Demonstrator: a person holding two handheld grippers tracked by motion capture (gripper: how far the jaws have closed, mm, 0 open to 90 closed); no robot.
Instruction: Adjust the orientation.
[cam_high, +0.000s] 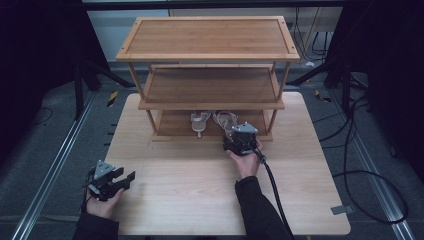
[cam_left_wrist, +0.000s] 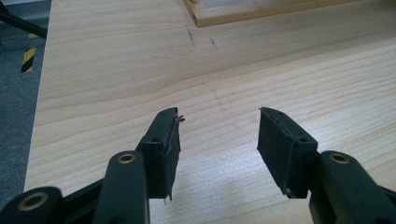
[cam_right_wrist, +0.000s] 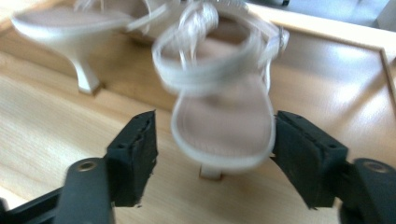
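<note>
While the wooden table (cam_high: 190, 200) carries a three-tier wooden rack (cam_high: 210, 37) at its far side, two pale strappy sandals sit on the lowest shelf, straight ahead of the right gripper (cam_high: 239, 141). Its jaws stand open around the heel end of the nearer sandal (cam_right_wrist: 224, 116): the right pad seems to touch the sole's edge, the left is apart. The other sandal (cam_right_wrist: 70, 28) lies beyond, to that gripper's left. This shoe looks light, with a stiff sole and soft, yielding straps, so the sole's edges are the likeliest hold. The left gripper (cam_left_wrist: 218, 135) hovers open, holding nothing.
</note>
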